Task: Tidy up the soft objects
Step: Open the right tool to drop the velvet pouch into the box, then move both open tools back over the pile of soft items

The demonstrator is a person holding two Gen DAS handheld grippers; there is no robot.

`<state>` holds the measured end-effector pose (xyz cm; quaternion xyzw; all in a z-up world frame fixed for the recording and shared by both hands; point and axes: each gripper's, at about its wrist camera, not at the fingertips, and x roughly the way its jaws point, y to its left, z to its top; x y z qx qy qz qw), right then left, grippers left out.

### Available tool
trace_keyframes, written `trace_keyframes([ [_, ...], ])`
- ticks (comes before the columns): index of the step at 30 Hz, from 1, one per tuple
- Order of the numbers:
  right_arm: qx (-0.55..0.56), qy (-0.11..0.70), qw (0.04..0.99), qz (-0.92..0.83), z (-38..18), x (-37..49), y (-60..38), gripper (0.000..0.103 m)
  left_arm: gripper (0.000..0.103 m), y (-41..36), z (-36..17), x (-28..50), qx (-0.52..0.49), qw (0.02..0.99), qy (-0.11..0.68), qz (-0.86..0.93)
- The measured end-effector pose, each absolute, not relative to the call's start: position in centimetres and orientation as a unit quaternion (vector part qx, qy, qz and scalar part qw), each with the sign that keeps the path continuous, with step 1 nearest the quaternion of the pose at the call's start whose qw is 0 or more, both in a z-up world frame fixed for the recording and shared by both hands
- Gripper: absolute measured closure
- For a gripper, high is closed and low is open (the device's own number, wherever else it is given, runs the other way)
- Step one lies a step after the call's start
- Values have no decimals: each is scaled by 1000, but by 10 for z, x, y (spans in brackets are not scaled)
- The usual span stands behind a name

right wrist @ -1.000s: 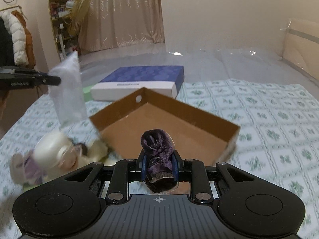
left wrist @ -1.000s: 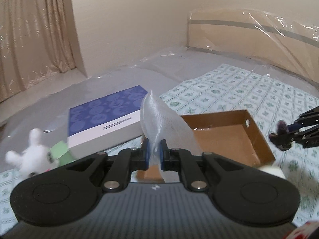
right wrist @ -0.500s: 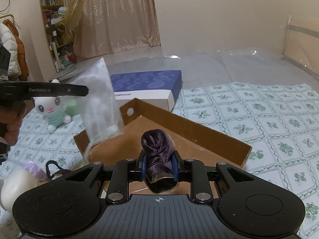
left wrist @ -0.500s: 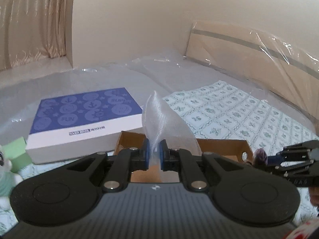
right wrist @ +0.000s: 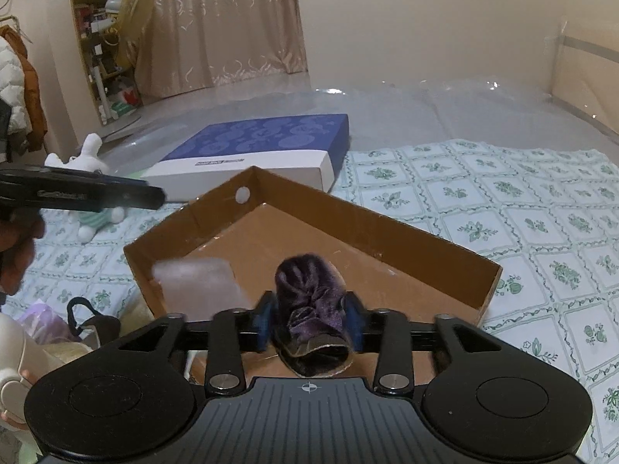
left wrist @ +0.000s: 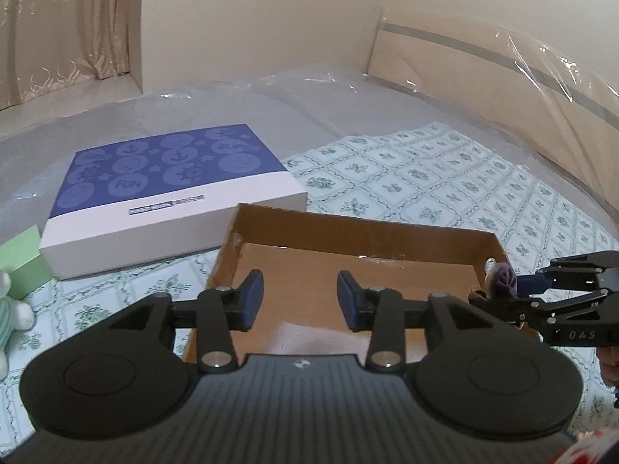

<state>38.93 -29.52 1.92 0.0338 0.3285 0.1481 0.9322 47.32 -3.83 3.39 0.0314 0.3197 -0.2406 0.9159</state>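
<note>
the left gripper [left wrist: 300,301] hangs over the near end of the brown cardboard box [left wrist: 359,228], its jaws having just been opening and now standing apart with nothing between them. the clear plastic pouch [right wrist: 195,284] lies inside the box at its near left corner, free of the pads. the right gripper [right wrist: 311,326] hovers over the box's near edge; its jaws have also just been opening, and the purple velvet pouch [right wrist: 309,301] sits between the blue pads [right wrist: 263,324]. the pads look blurred and whether they press on the velvet cannot be told. the box rests on a bed [right wrist: 522,208] with a green-and-white patterned cover. behind it lies a flat blue-and-white box [left wrist: 170,193], with a pale green block [left wrist: 23,263] just to its left. a white plush toy [right wrist: 93,193] in striped green lies on the bed to the left of the cardboard box. more soft things sit by the box's near left side, partly hidden.
</note>
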Motion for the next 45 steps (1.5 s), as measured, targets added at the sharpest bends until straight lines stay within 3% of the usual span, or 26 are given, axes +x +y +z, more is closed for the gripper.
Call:
trace_keyframes([
  [1,37,326,933,146,19,389,-296,47,61,-35,35,471,30,917,319,-238],
  [4,45,320,936,141,20,387,-300,41,60,-28,38,465,30,919,318,-232],
  [15,28,318,941,116,32,352,-301,41,58,6,47,414,14,927,319,-198],
  [28,36,294,949,106,56,235,-289,40,52,52,58,277,-34,943,308,-122],
  [37,51,282,951,116,54,146,-263,39,36,57,60,177,-26,957,282,-70],
  [45,-12,266,954,134,47,94,-232,33,21,50,40,114,-38,955,290,-49],
])
